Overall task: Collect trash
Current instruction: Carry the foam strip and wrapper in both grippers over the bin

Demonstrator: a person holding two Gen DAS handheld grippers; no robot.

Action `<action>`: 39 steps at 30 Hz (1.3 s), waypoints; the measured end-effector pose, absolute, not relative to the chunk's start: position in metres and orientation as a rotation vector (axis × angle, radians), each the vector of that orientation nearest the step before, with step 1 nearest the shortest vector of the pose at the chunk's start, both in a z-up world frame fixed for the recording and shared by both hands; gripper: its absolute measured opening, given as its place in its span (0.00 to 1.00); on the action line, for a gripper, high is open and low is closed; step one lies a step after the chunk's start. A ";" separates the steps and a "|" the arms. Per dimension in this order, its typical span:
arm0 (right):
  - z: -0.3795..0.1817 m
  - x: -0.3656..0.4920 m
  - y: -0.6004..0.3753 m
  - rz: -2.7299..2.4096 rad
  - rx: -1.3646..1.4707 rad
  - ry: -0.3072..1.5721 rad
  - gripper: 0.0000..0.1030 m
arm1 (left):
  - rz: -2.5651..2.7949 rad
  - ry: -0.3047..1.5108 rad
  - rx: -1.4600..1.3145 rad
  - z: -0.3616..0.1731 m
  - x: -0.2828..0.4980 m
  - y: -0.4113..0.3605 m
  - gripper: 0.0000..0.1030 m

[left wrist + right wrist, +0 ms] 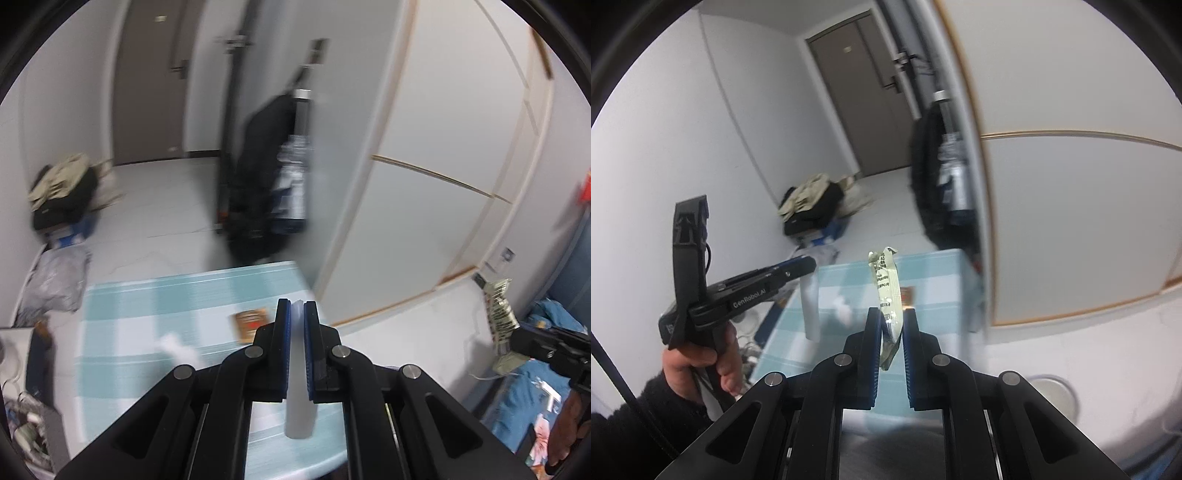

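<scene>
Above the checked table (155, 295), the left gripper (297, 306) is clamped on a white paper strip (300, 398) hanging between its jaws, while the right gripper (891, 314) pinches a crinkled green wrapper (886, 291) that sticks up past its tips.

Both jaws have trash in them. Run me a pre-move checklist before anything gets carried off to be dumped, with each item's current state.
1. Left gripper shut on the white plastic strip: ok.
2. Right gripper shut on the green wrapper: ok.
3. Both pieces lifted off the striped table: ok.
4. Table cleared: not ok; brown packet and white crumpled scrap remain.
5. Bin located: cannot tell; none clearly visible.
6. Grippers apart from each other: ok.
</scene>
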State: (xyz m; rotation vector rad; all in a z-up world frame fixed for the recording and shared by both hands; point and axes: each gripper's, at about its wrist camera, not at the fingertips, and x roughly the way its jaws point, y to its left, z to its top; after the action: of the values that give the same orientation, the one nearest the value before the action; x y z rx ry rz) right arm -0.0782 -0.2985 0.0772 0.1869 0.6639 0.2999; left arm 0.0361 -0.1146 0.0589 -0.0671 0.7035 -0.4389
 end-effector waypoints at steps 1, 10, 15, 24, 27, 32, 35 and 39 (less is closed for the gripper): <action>0.076 -0.081 -0.308 0.283 0.194 0.663 0.10 | -0.461 0.704 -0.065 0.061 0.036 -0.124 0.03; 0.046 -0.103 -0.396 0.118 0.317 0.695 0.10 | -0.701 0.749 0.032 0.064 0.025 -0.231 0.03; 0.020 -0.110 -0.438 0.049 0.381 0.736 0.10 | -0.796 0.785 0.060 0.054 0.027 -0.275 0.03; -0.055 -0.097 -0.489 0.003 0.527 0.828 0.10 | -0.904 0.991 0.083 -0.013 0.055 -0.337 0.03; -0.086 -0.088 -0.499 -0.009 0.563 0.882 0.10 | -0.912 1.068 0.103 -0.038 0.057 -0.349 0.03; -0.139 -0.072 -0.507 -0.015 0.634 0.979 0.11 | -0.901 1.181 0.125 -0.082 0.061 -0.362 0.03; -0.172 -0.062 -0.506 -0.015 0.675 1.037 0.12 | -0.898 1.231 0.126 -0.097 0.064 -0.368 0.03; -0.201 -0.050 -0.506 -0.013 0.715 1.078 0.13 | -0.879 1.286 0.133 -0.116 0.073 -0.374 0.03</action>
State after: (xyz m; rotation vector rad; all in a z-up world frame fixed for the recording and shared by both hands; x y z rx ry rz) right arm -0.0496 -0.5055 -0.2013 0.7150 1.0784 -0.0135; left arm 0.0727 -0.3741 -0.1162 0.1331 1.2860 -0.8792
